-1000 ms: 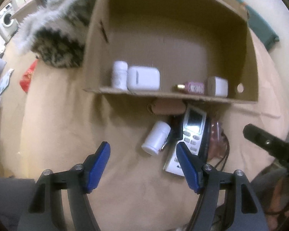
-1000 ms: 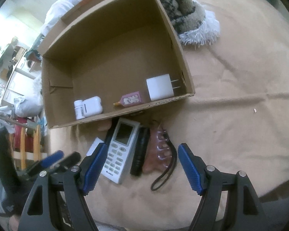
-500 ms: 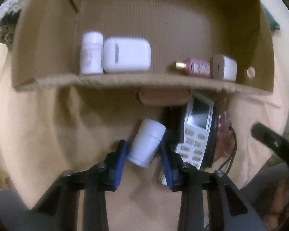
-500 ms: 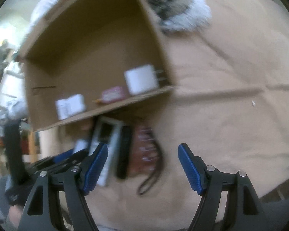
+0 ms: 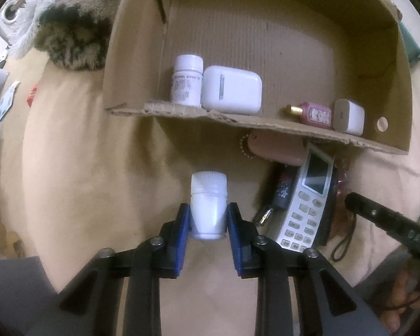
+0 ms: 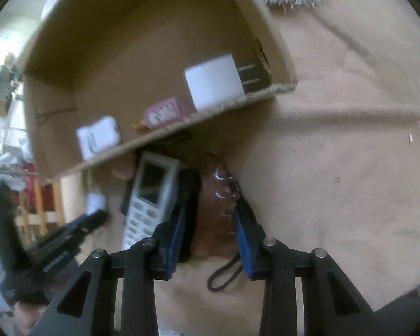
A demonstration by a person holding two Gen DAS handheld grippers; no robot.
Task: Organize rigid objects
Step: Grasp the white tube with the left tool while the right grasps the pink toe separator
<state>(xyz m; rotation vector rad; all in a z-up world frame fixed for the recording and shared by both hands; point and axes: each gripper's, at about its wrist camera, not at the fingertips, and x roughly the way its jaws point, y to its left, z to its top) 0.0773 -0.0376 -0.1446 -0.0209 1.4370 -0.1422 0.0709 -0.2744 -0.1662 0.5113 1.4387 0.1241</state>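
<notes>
My left tool (image 5: 208, 219) has just been closing and now both blue pads are clamped on the small white bottle (image 5: 208, 204), cap pointing away from me toward the cardboard box (image 5: 266, 42). My right tool (image 6: 207, 231) has just been closing too, with the brownish translucent thing (image 6: 214, 221) and its black wrist cord (image 6: 224, 275) between the pads; the left pad sits right against the black stick-shaped object (image 6: 189, 196), but the frame is blurry and I can't tell if the pads are actually pressing on anything yet. Just left of the right tool is the white remote (image 6: 149, 196) with its screen and buttons facing up, lying on the tan cloth (image 6: 350, 168). Straight ahead of both tools the box lies on its side, and along its front edge there's another white bottle (image 5: 187, 79) touching a white earbud case (image 5: 231, 89), then a little pink perfume bottle (image 5: 316, 113) just beside a white charger (image 5: 348, 117). A pinkish pouch (image 5: 277, 149) is tucked under the box edge. A fluffy grey-and-white blanket (image 5: 67, 28) sits off beyond the box corner.
</notes>
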